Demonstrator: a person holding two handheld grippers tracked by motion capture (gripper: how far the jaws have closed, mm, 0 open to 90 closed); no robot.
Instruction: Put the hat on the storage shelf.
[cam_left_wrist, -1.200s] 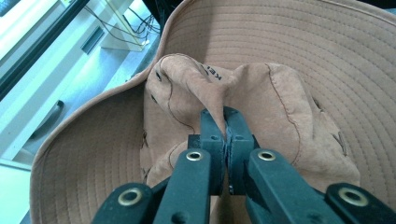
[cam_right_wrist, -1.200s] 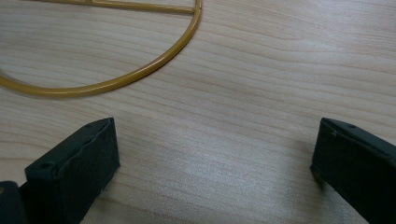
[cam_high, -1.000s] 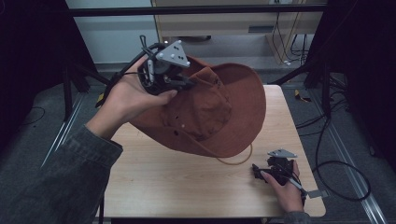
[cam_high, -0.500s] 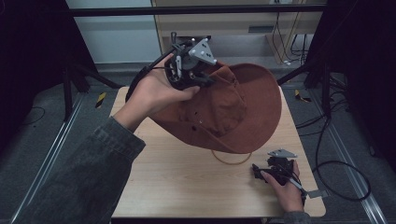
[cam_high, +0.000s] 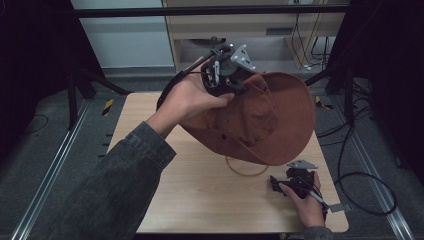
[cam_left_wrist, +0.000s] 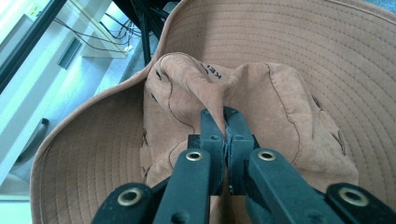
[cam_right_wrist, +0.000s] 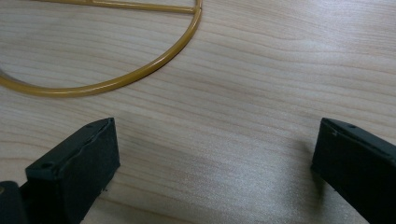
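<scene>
The left hand-held gripper (cam_left_wrist: 226, 122) pinches a fold of the hat (cam_high: 270, 120) above the bench (cam_high: 200, 190); the right hand-held gripper (cam_right_wrist: 215, 154) rests gaping near the hat's wire ring (cam_right_wrist: 140, 74).

The high view looks down and forward over the worktop (cam_high: 200, 200), while each tool's camera sits close (one against the brown hat (cam_left_wrist: 280, 56), one skimming the wood), sharing that hat.

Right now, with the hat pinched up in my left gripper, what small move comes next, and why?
Probably carry the hat on toward the gold ring: the left gripper pinches its crown, and the right gripper waits open on the table.
</scene>
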